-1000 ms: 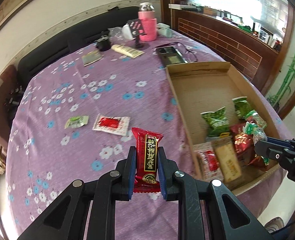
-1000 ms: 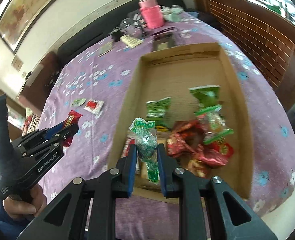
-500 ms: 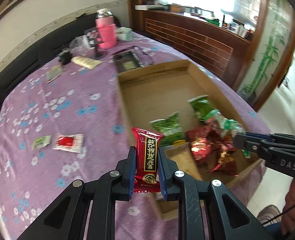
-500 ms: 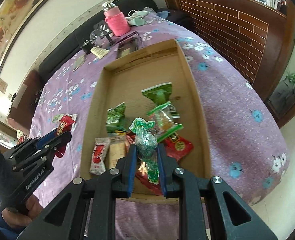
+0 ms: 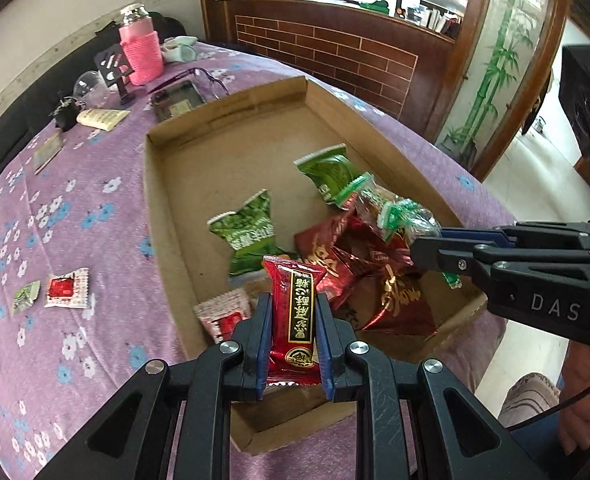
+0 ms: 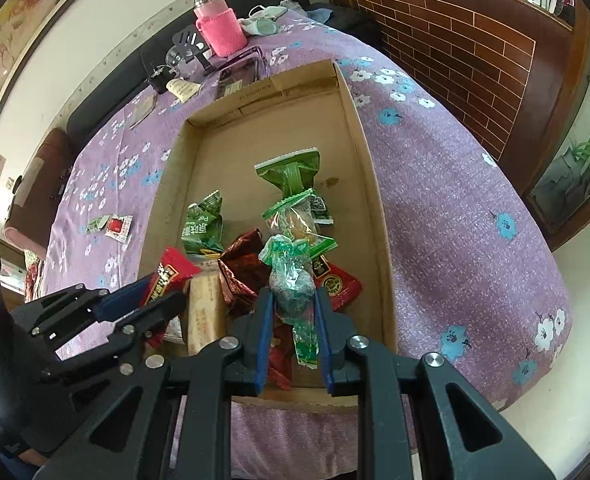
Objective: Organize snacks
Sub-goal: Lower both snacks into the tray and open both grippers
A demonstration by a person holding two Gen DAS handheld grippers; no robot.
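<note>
My left gripper (image 5: 293,316) is shut on a red snack packet (image 5: 295,316) with a black label and holds it above the near end of the cardboard box (image 5: 155,184). My right gripper (image 6: 293,300) is shut on a green-and-clear wrapped candy (image 6: 291,280), also above the box's near end (image 6: 371,184). The right gripper shows in the left wrist view (image 5: 427,248), to the right of the red packet. The left gripper shows in the right wrist view (image 6: 151,296) with the red packet (image 6: 169,276). Several green and red snack packets lie in the box.
Two small snacks, one red-and-white (image 5: 68,289) and one green (image 5: 25,297), lie on the purple flowered tablecloth (image 5: 75,208) left of the box. A pink-sleeved bottle (image 5: 140,51), a phone (image 5: 177,100) and small items stand at the far end. A brick wall lies beyond.
Both grippers have moved over the box's near end, each still holding its snack. The left gripper came from over the cloth to the right, over the box.
</note>
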